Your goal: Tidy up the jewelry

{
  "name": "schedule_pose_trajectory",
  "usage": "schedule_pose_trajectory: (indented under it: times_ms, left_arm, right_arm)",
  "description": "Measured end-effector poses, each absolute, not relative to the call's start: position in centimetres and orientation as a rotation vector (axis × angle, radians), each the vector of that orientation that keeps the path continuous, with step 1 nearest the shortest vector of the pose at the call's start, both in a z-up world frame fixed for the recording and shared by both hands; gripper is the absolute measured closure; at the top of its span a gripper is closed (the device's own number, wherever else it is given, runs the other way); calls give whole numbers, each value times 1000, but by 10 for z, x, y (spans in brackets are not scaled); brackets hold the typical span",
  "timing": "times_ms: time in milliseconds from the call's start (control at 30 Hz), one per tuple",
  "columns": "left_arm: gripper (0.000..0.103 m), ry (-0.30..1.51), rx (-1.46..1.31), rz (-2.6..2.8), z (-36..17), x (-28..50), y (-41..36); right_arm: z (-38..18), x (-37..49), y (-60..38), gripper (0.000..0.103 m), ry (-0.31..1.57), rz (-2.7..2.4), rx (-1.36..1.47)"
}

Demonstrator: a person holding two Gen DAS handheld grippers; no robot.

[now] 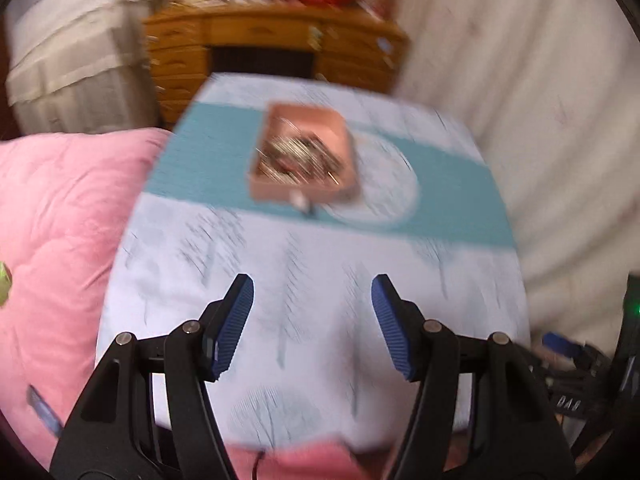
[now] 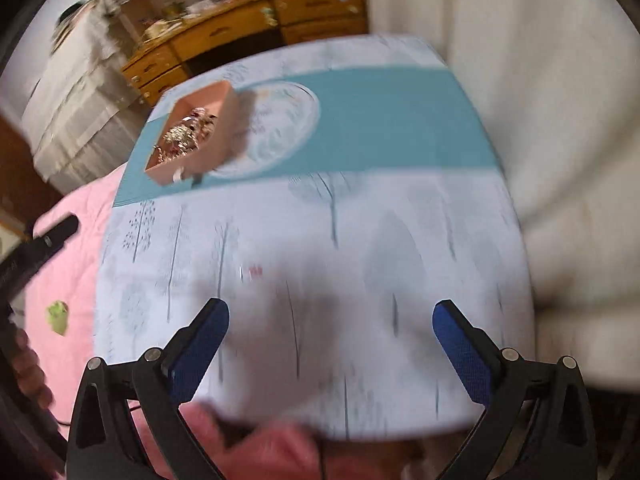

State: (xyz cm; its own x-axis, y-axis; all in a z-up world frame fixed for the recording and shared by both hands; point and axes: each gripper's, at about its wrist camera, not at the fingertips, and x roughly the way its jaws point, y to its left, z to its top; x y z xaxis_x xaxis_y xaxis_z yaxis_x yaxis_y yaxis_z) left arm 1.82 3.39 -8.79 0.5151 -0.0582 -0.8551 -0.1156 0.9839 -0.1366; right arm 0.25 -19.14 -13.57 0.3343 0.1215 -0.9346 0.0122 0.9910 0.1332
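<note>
A small pink open box (image 1: 304, 154) filled with tangled silver and gold jewelry stands on the teal stripe of a white patterned cloth (image 1: 320, 280). It also shows in the right wrist view (image 2: 192, 136), far left. A small red and silver piece (image 2: 252, 271) lies on the cloth ahead of my right gripper (image 2: 330, 320), which is open and empty. My left gripper (image 1: 312, 292) is open and empty, well short of the box. Both views are motion-blurred.
A pink quilt (image 1: 60, 232) lies left of the cloth. A wooden dresser (image 1: 272, 44) with clutter stands behind. White bedding (image 1: 540, 100) is on the right. The left gripper's body (image 2: 40, 244) shows at the right view's left edge.
</note>
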Motion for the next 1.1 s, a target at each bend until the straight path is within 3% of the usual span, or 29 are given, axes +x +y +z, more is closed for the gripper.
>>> schedule_pose_trajectory:
  times_ms: [167,300,433,600,667,1100]
  left_arm:
    - [40,1053,-62,-31,-57,-3,-12]
    - [36,1009,-31,-4,-30,-13,-33]
    - [26,1005,-26,52,-17,-18,-37]
    - [25,998,-36,38,-16,-21,-42]
    - [13,1006,-11,36,-22,-19,-44]
    - [13,1016,-31,33,-21,-24,-35]
  right_arm:
    - [-98,-43,-213,0,1216,45,235]
    - [-56,-50,-206,0,1118,52,160]
    - [-22,-59,-205,0,1044,46,141]
    - [2,-63,-200,0,980,9,95]
    - [10,-66,-200,0,948,-1,102]
    - [26,-66,-169,0,925,76,16]
